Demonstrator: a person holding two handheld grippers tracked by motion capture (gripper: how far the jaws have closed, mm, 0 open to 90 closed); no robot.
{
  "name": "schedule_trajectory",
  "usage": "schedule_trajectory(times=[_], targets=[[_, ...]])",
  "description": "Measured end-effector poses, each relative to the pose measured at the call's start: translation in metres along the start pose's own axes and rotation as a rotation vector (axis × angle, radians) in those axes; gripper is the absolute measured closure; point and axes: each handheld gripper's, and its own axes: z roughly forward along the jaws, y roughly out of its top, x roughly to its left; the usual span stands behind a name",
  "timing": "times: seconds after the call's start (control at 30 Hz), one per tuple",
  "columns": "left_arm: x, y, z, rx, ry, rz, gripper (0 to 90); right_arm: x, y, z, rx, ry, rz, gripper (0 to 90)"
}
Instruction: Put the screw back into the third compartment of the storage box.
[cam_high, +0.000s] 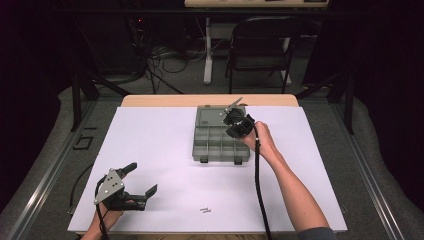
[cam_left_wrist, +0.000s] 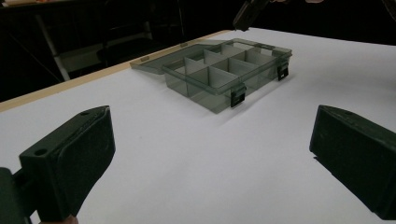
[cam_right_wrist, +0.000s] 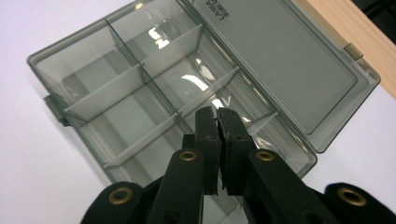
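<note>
A smoky grey compartment box (cam_high: 218, 144) lies open mid-table, its lid (cam_high: 210, 116) folded flat toward the far edge. My right gripper (cam_high: 228, 120) hovers over the box's far right compartments. In the right gripper view the box (cam_right_wrist: 116, 88) and its lid (cam_right_wrist: 280, 60) lie just below the right gripper (cam_right_wrist: 217, 113), whose jaws are shut with nothing visible between them. My left gripper (cam_high: 142, 178) rests open at the near left of the table. From the left gripper view, the left gripper (cam_left_wrist: 212, 126) faces the box (cam_left_wrist: 219, 74) across bare mat. Two small screws (cam_high: 205, 210) lie near the front edge.
A white mat (cam_high: 160, 150) covers the wooden table (cam_high: 150, 100). A black folding chair (cam_high: 262, 45) and cables stand on the floor beyond the far edge. The compartments I can see hold nothing.
</note>
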Motion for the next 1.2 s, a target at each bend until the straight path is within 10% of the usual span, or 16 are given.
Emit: schedule_trajectory(times=[0.67, 1.2], targets=[[0.0, 0.0, 0.001, 0.001, 0.002, -0.002, 0.1, -0.008, 0.002, 0.033, 0.043, -0.013, 0.019, 87.0], [0.0, 0.0, 0.0, 0.001, 0.001, -0.001, 0.1, -0.006, -0.001, 0.014, -0.014, 0.015, 0.055, 49.0]])
